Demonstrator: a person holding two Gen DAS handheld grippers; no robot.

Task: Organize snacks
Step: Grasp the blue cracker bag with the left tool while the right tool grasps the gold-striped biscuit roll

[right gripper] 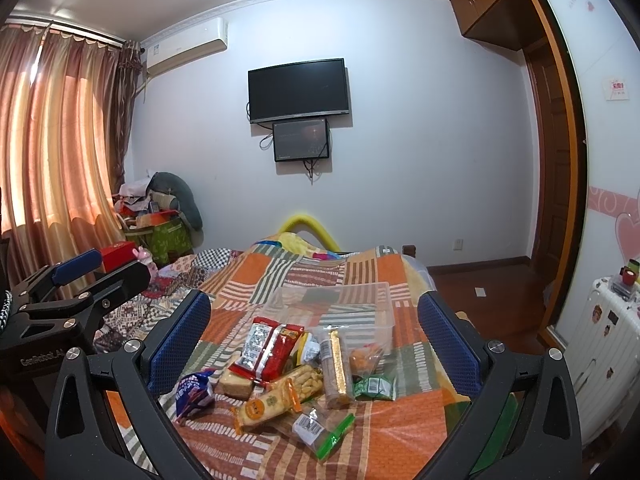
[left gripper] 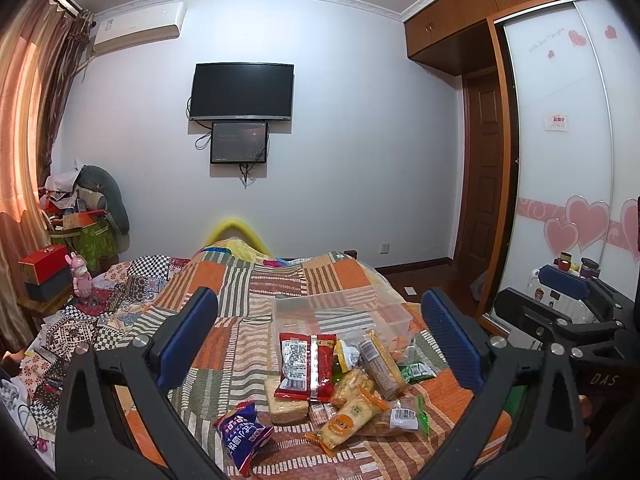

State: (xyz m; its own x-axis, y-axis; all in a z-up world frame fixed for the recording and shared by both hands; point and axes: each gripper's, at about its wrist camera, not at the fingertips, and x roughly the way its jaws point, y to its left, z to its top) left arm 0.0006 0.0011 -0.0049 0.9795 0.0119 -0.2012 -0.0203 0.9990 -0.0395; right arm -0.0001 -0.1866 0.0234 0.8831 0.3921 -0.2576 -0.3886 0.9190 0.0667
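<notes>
The snack packets (left gripper: 320, 376) are glossy plastic film, some clear, one red (left gripper: 306, 364) and one blue (left gripper: 242, 434), lying on a matt woven patchwork cloth bedspread (left gripper: 248, 284). Behind them stands a clear smooth plastic box (left gripper: 340, 312). The left gripper (left gripper: 320, 334) and right gripper (right gripper: 316, 340) are matt black plastic with bright metal screws and textured blue pads (left gripper: 188, 332).

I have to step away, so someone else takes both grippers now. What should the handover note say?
Left gripper: open, empty, above the pile.
Right gripper: open, empty, alongside.
Clear plastic bin sits on the patchwork quilt behind the snacks, apparently empty.
Red printed packet, blue crinkled bag, orange-label cracker pack and the rest lie loose in front.
Done: nothing.
Left: move all snacks into the bin.
</notes>
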